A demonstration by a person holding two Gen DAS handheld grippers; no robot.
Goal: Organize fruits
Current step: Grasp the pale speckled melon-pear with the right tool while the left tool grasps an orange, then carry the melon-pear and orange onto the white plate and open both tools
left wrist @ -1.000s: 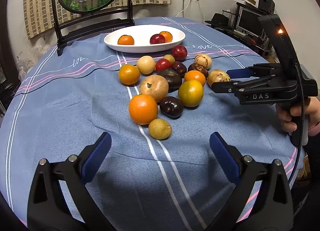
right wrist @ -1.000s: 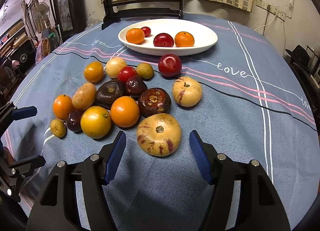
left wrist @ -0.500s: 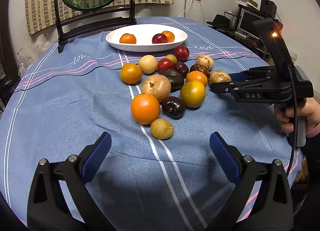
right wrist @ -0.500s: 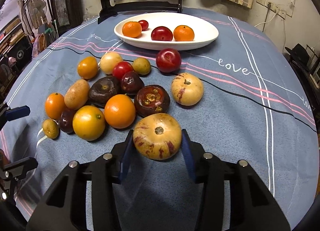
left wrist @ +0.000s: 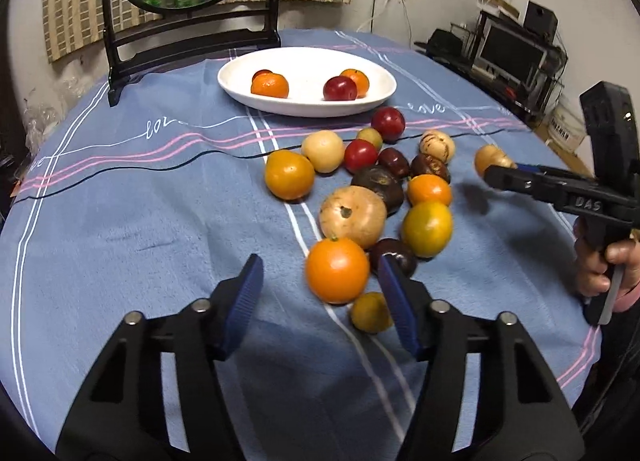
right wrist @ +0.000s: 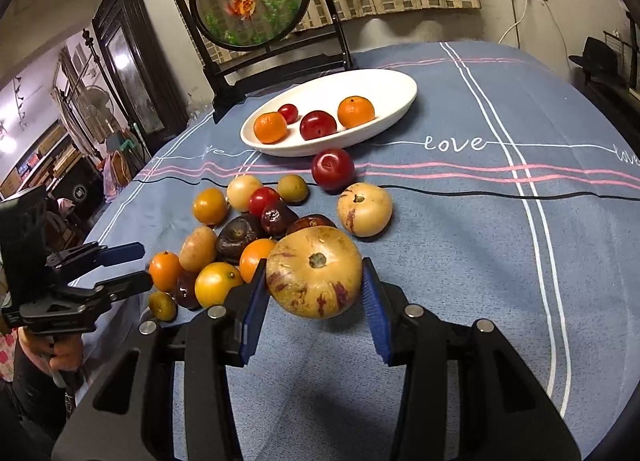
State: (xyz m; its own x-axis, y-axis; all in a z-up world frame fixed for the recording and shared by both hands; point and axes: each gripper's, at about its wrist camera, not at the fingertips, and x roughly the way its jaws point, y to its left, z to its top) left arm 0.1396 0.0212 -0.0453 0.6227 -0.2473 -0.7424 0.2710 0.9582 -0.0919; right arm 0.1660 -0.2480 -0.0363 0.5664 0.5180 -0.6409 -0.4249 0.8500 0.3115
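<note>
Above a blue tablecloth (right wrist: 520,261), the right gripper (right wrist: 316,301) clamps a speckled tan fruit (right wrist: 314,271), lifted clear beside the fruit pile. The left gripper (left wrist: 324,301) spreads wide around an orange (left wrist: 337,270). Beyond, a white dish (right wrist: 384,97) holds four fruits.

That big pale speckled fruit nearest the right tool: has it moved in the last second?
Yes. The big pale speckled fruit has left the blue tablecloth, gripped by the right gripper, casting a shadow below.
</note>
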